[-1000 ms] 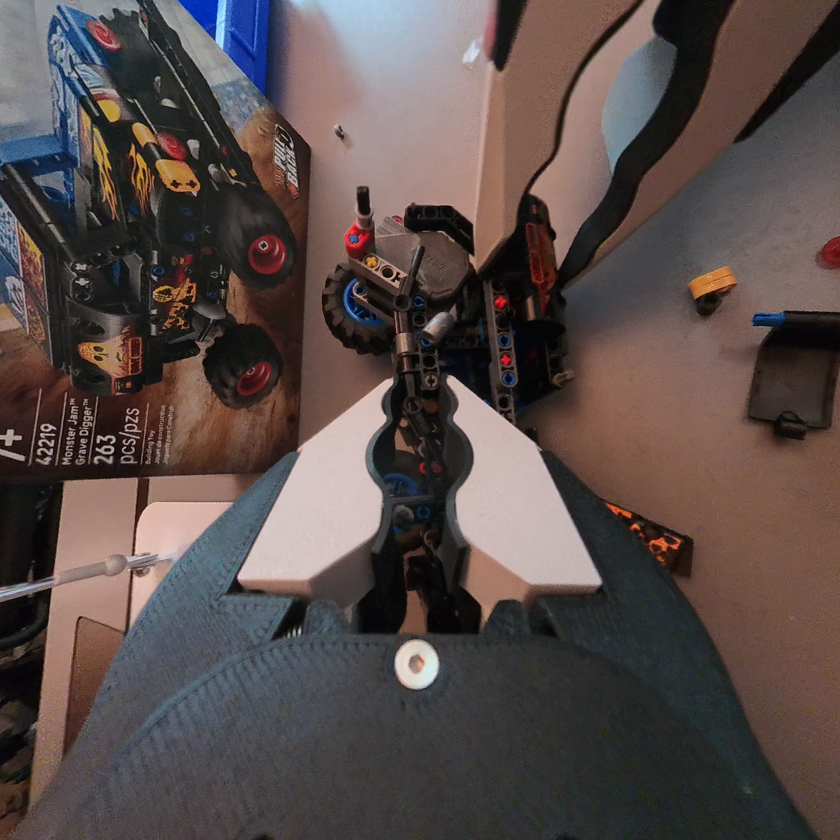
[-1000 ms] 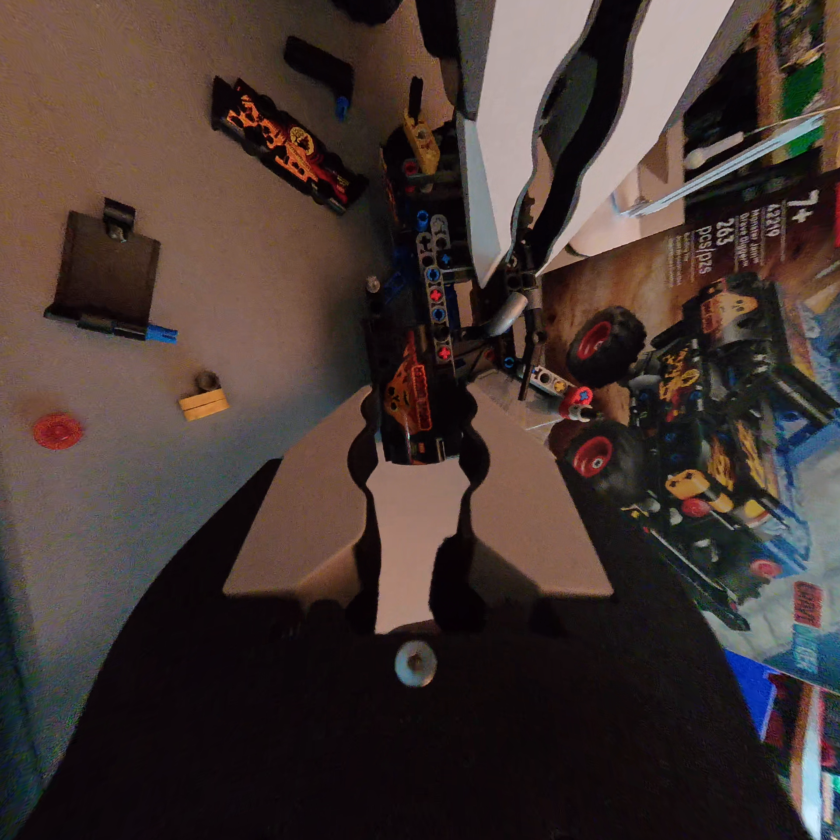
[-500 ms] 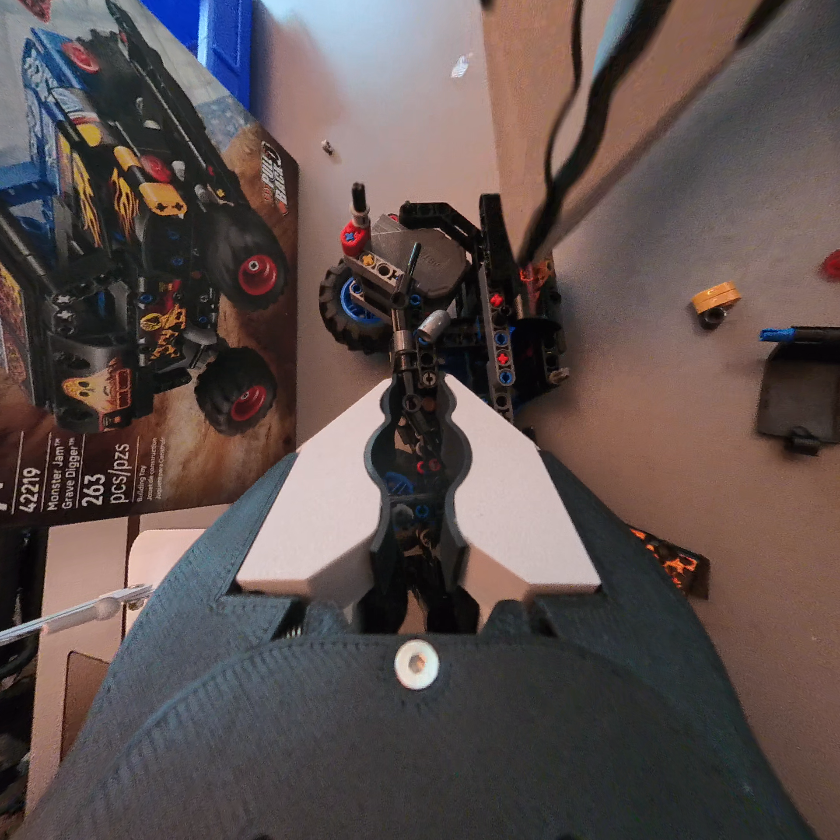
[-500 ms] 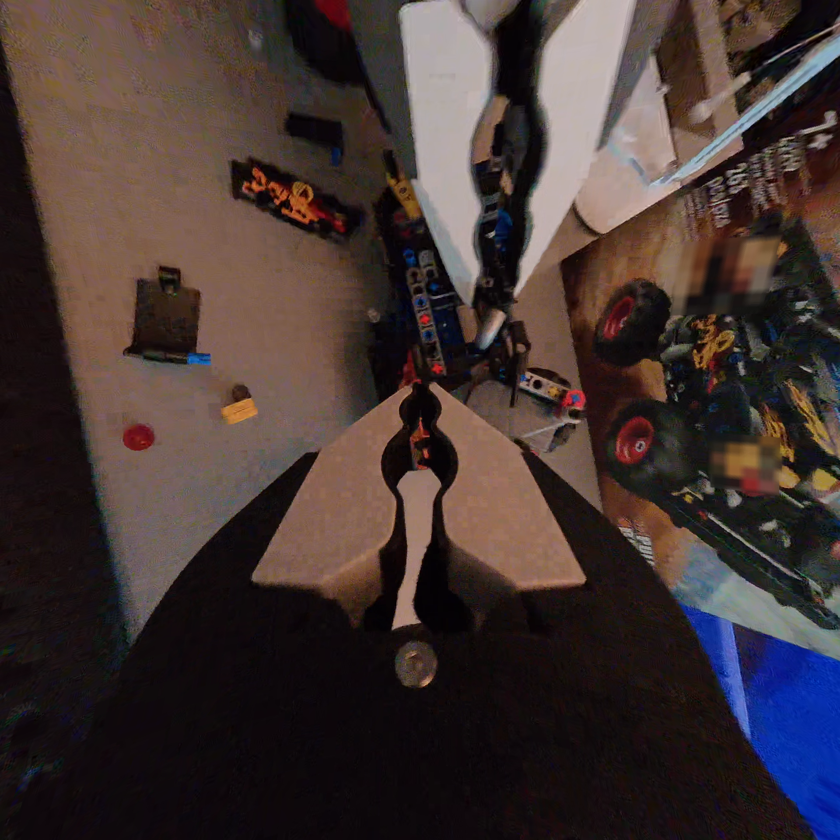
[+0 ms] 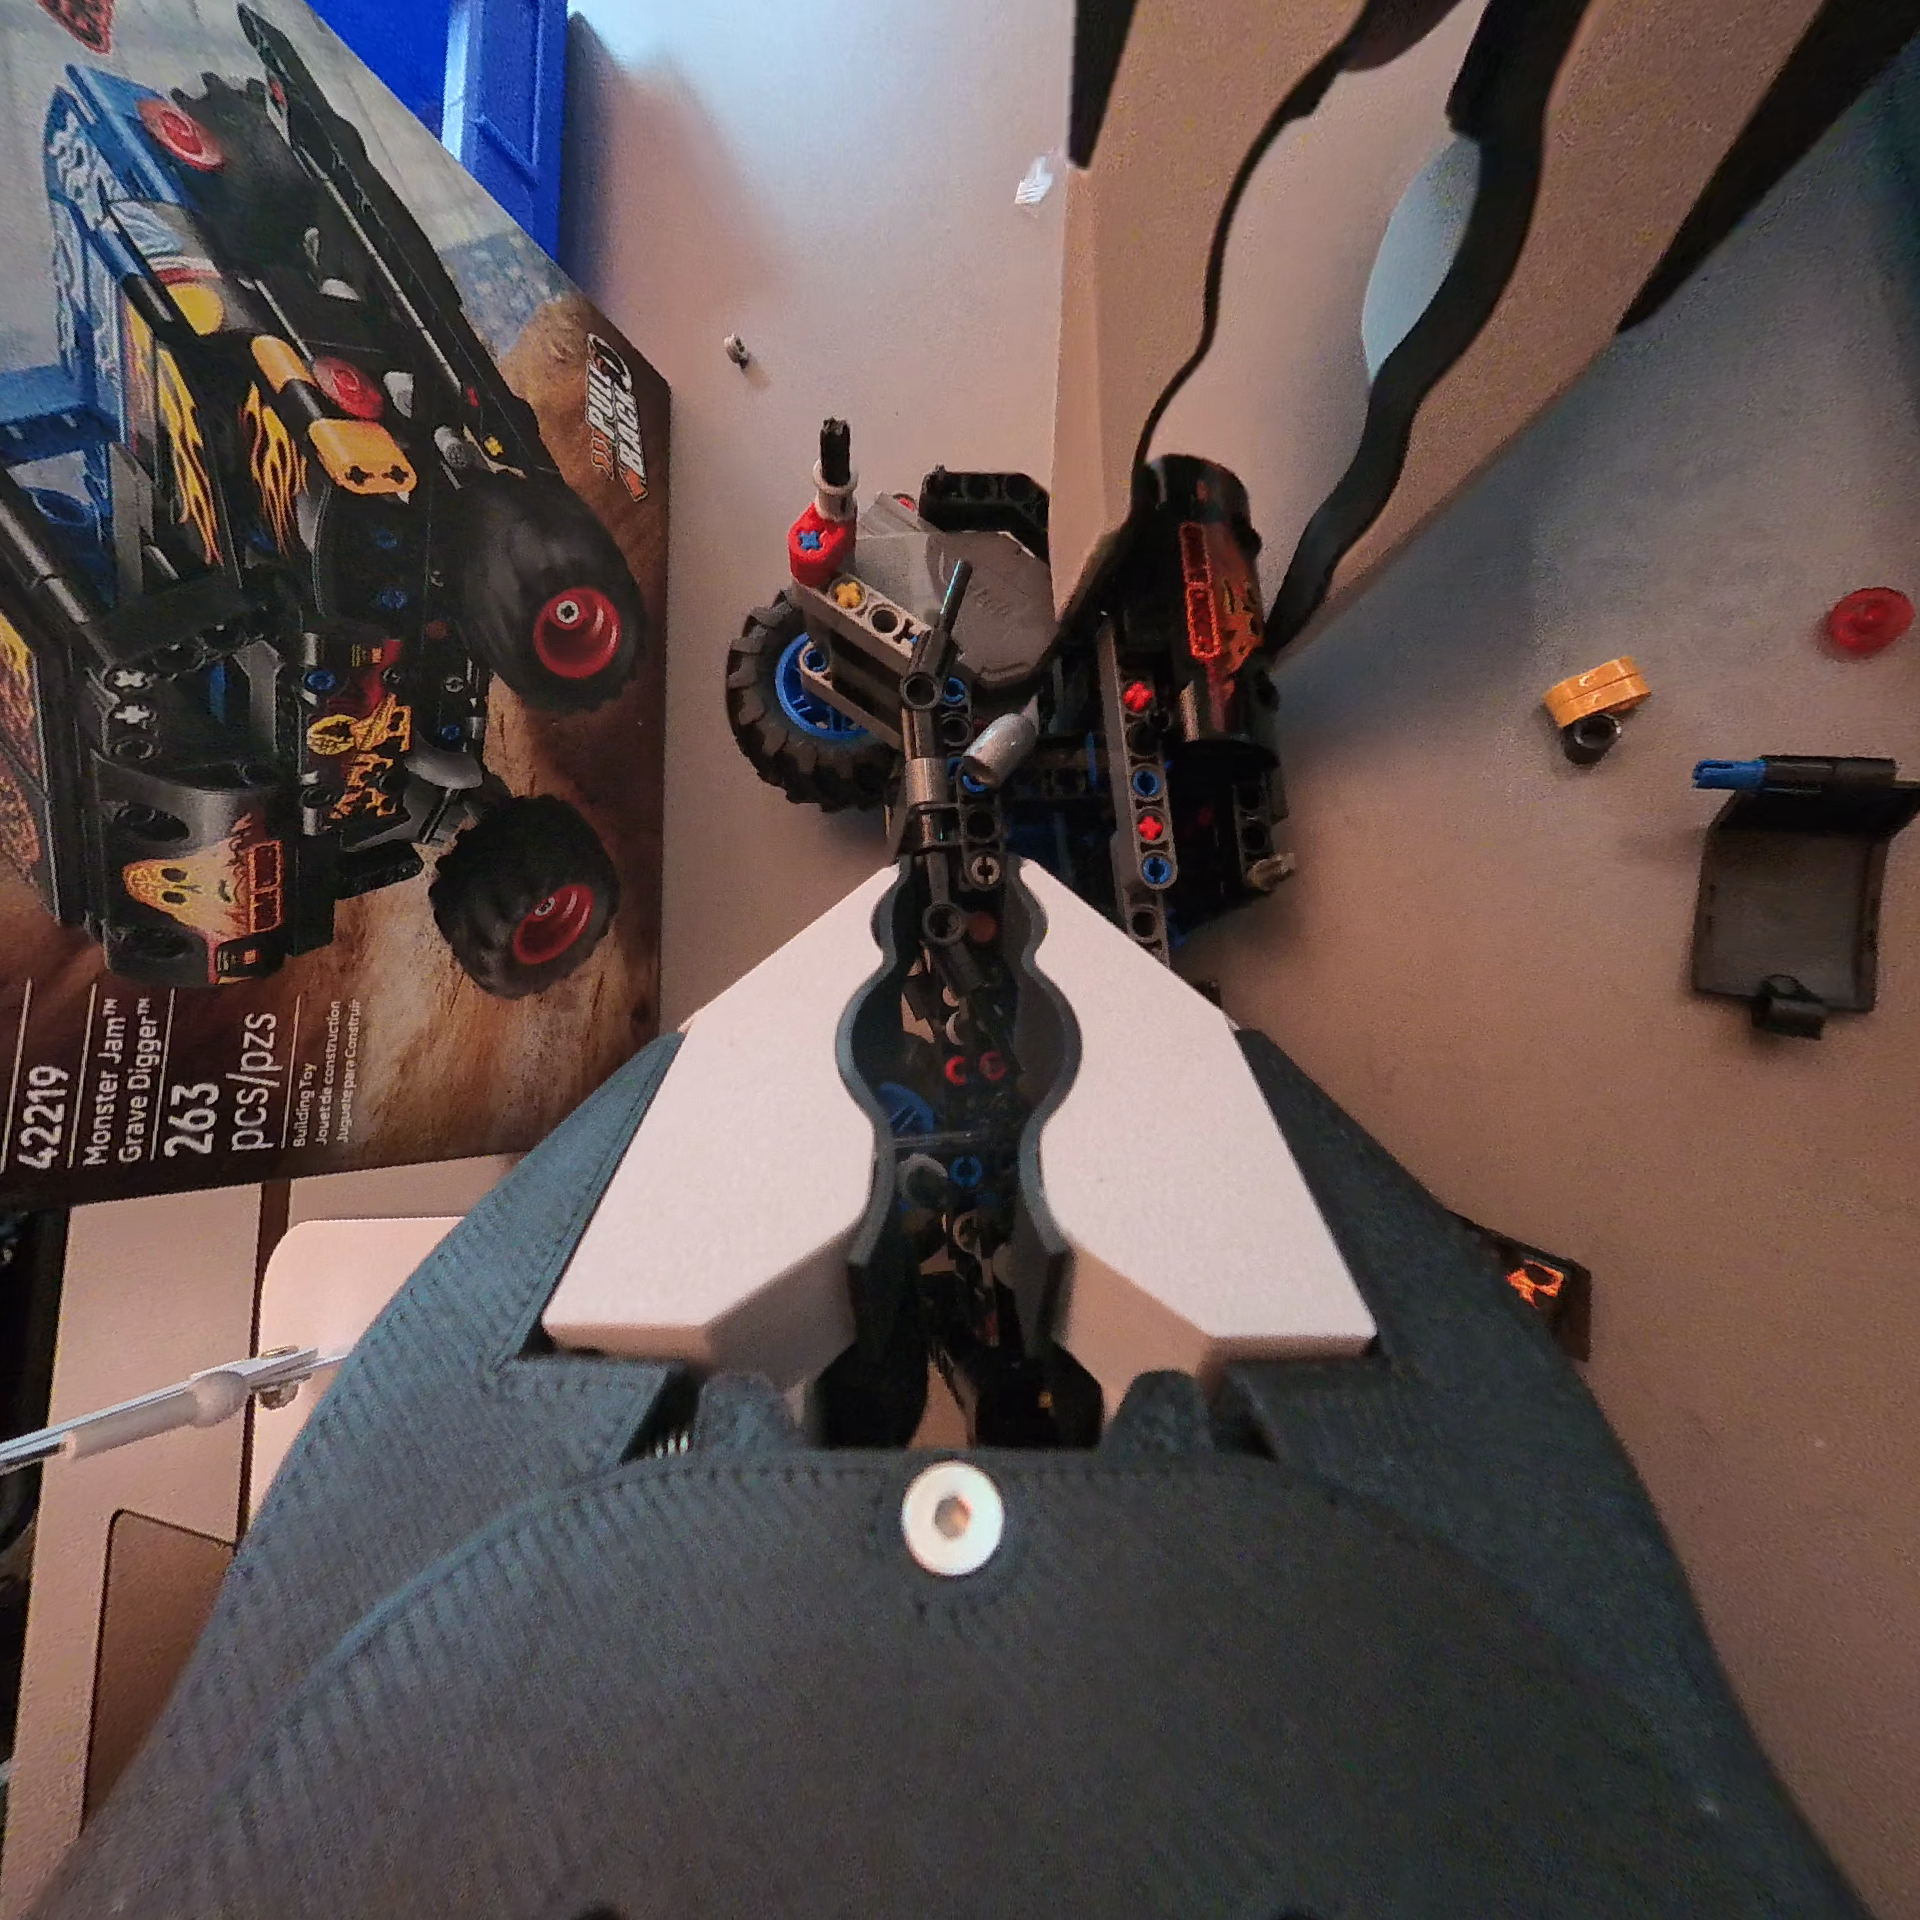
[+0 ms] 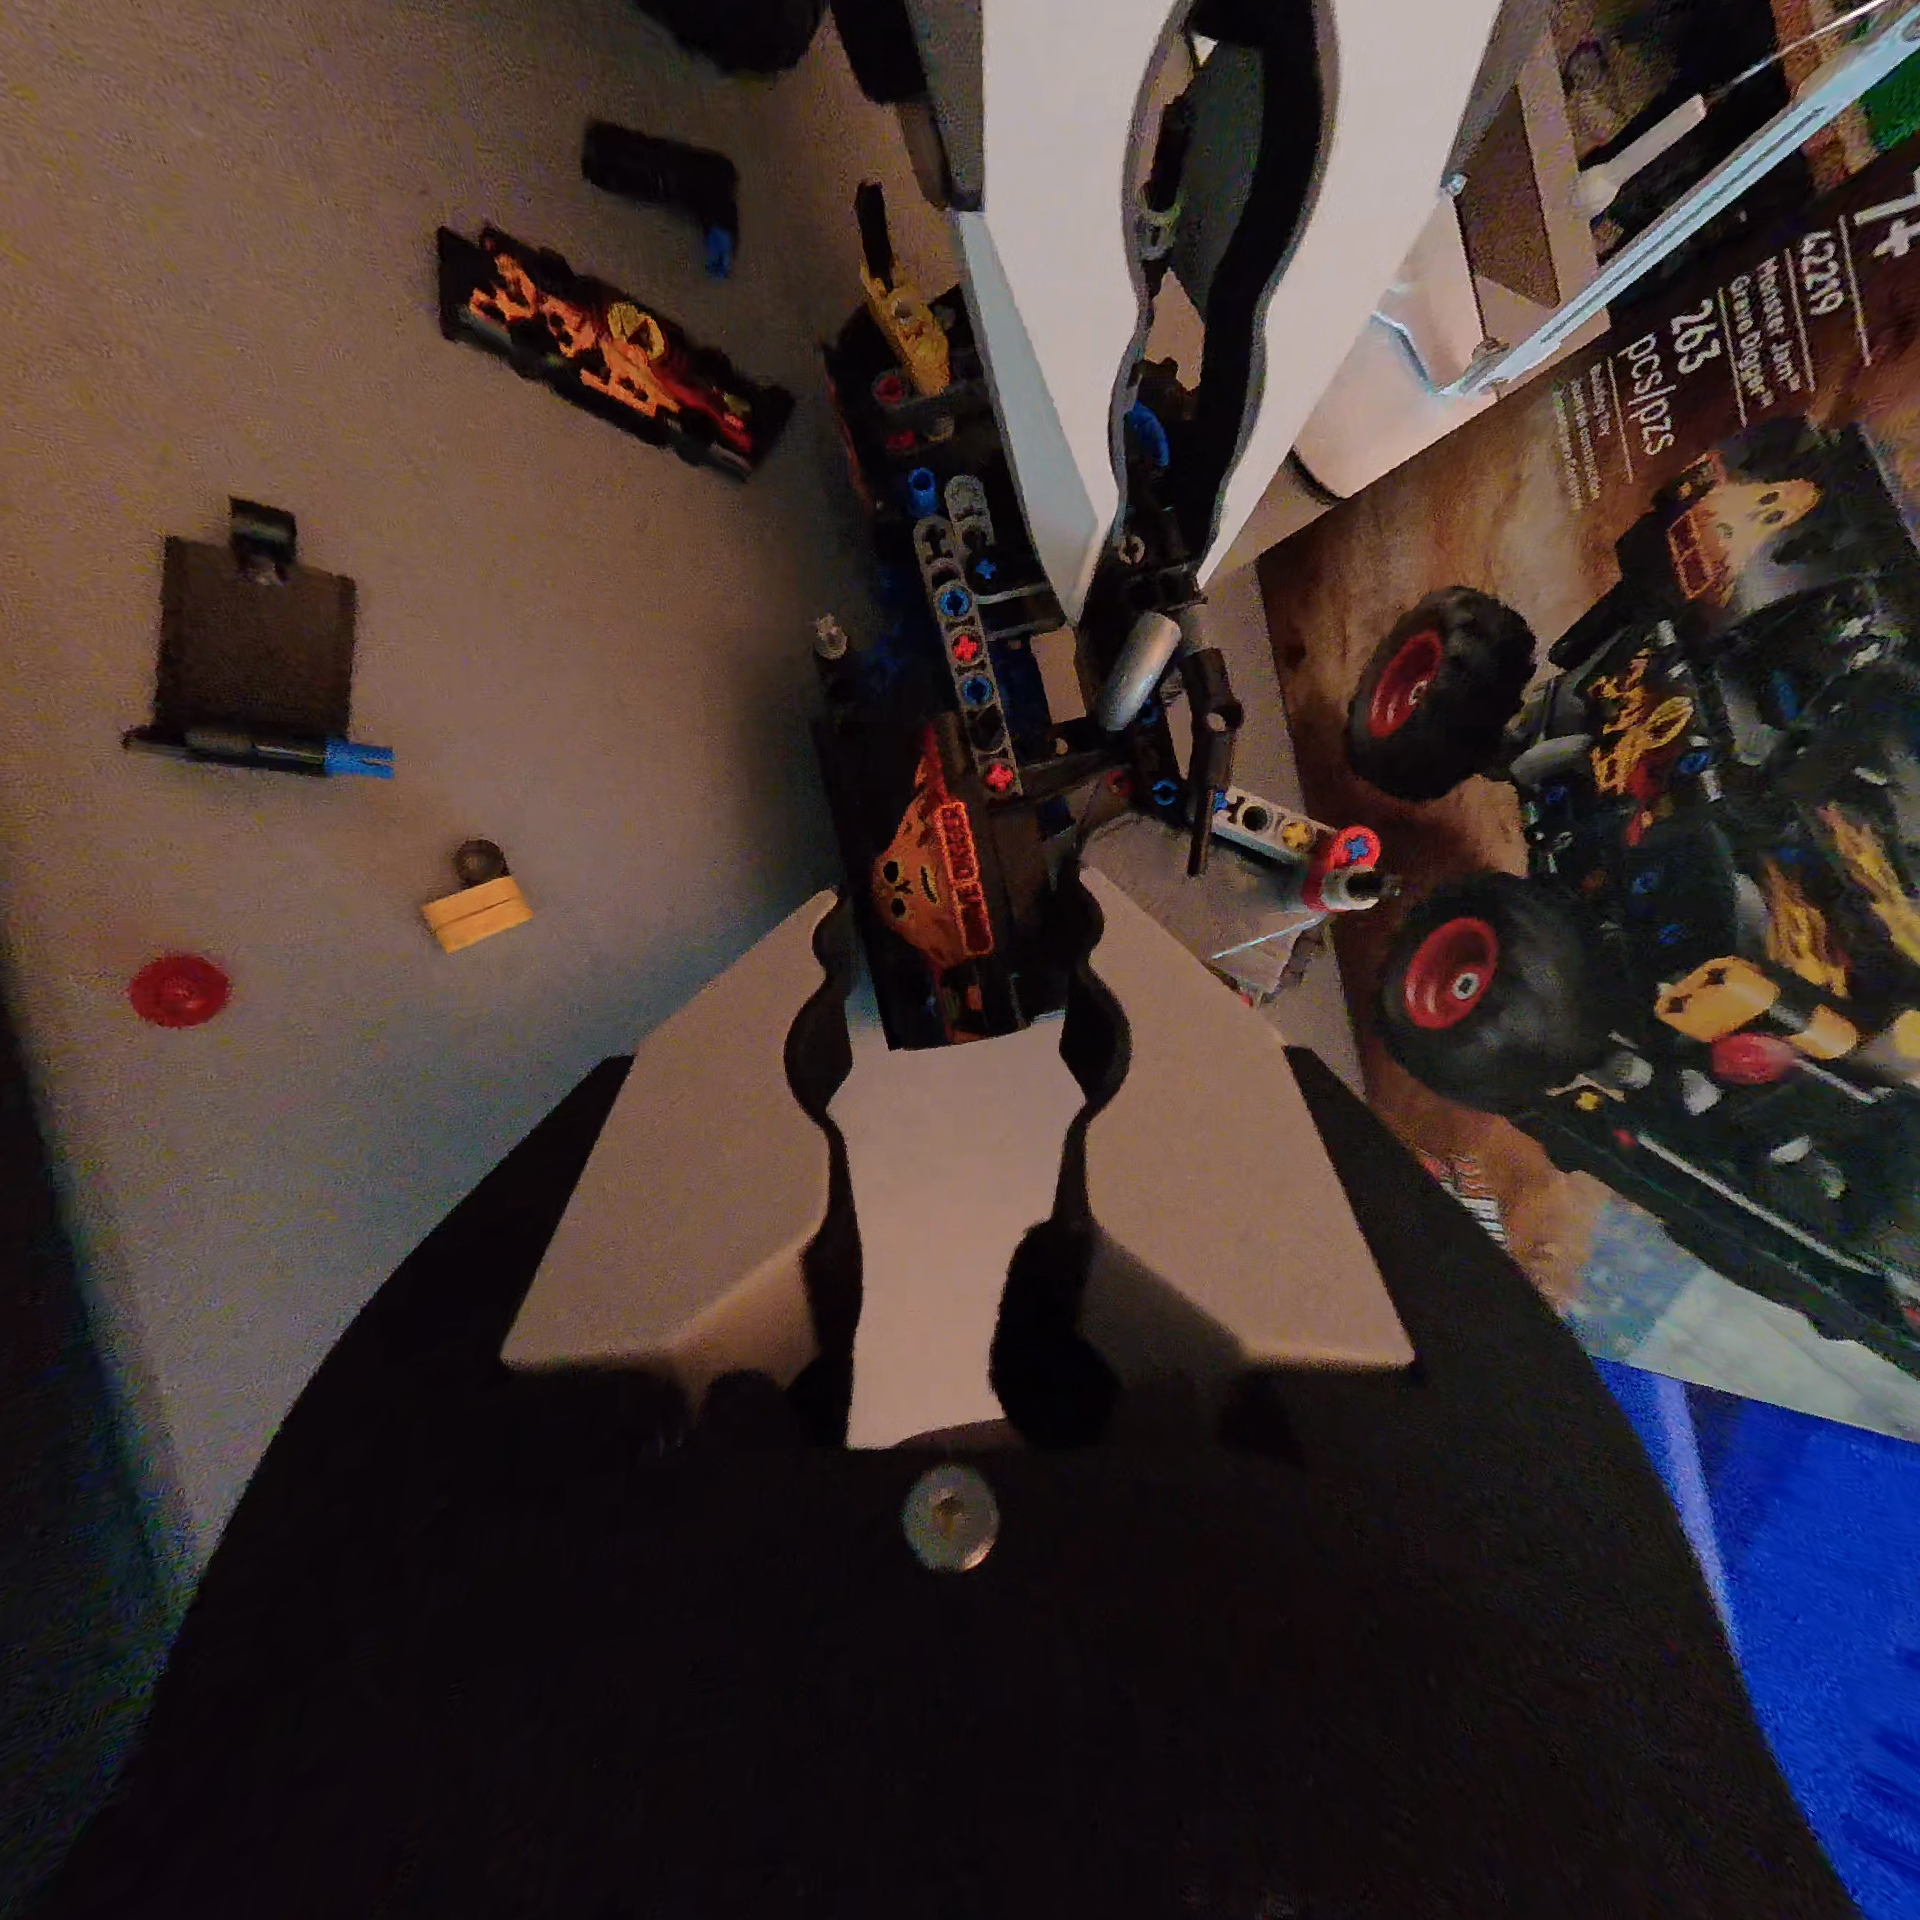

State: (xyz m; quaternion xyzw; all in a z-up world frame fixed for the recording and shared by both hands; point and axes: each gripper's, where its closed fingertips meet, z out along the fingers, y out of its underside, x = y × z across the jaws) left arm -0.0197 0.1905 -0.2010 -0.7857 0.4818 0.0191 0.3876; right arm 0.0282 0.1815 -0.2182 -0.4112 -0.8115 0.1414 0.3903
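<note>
Blue-hubbed wheel left view only, seemingly

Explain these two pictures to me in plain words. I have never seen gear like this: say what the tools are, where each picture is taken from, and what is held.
There is no robot here. A person holds two hand-held grippers, each with a camera looking forward along its two pale fingers.

The left wrist view shows the left gripper shut on the frame of a half-built toy truck, which has one blue-hubbed wheel.

The right wrist view looks from the opposite side. The right gripper has its jaws set around the truck's black panel with orange print, seemingly gripping it.

On the grey surface lie loose parts: a red disc, a yellow piece, a black flap and a flame-printed strip. The toy's box lies beside the truck.
</note>
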